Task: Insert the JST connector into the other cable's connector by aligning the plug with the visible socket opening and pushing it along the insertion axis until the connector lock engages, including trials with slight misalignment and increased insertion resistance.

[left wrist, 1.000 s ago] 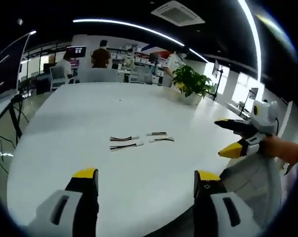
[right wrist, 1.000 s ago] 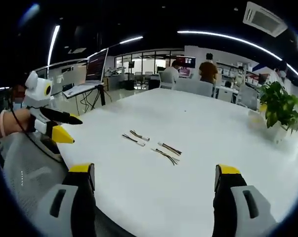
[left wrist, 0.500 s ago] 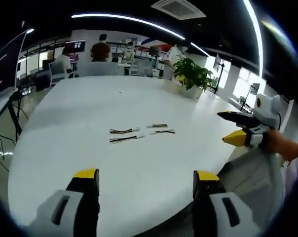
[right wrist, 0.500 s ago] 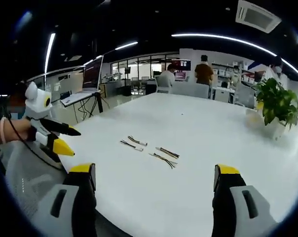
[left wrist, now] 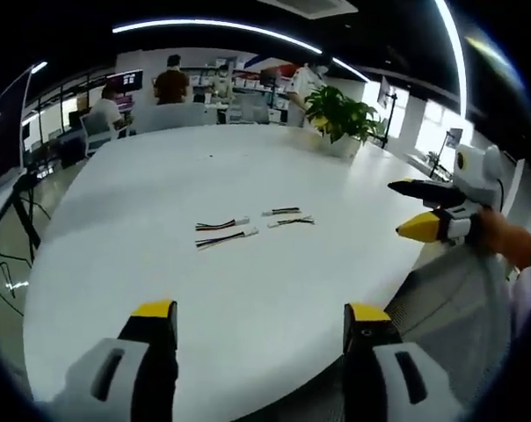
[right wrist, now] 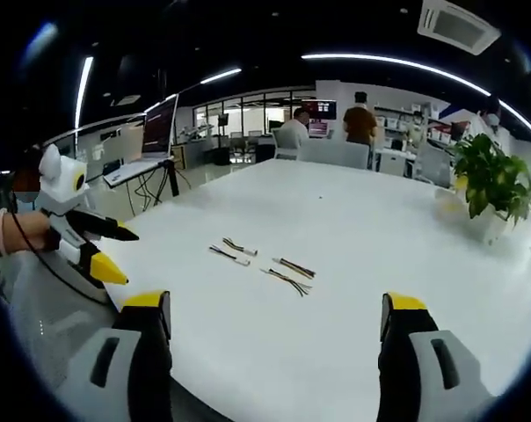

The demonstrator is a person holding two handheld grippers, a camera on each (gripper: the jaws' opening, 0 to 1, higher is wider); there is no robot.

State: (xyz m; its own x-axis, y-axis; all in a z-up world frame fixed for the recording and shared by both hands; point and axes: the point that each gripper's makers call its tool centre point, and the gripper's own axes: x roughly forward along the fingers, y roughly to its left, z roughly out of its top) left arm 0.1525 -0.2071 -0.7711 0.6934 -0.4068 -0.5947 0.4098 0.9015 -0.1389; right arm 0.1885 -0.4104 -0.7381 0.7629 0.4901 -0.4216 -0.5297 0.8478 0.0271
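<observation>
We are seeing four short JST cables lying in two pairs on the white table, well apart from both grippers. The left gripper and right gripper are hovering with jaws wide apart, holding nothing.

Left gripper view: looks from the near edge across the white surface, well back from the 4 cables, toward the plant.
Right gripper view: same edge, further right, plant at its right.
Shared: surface, cables; the right gripper and the left gripper each show.
</observation>
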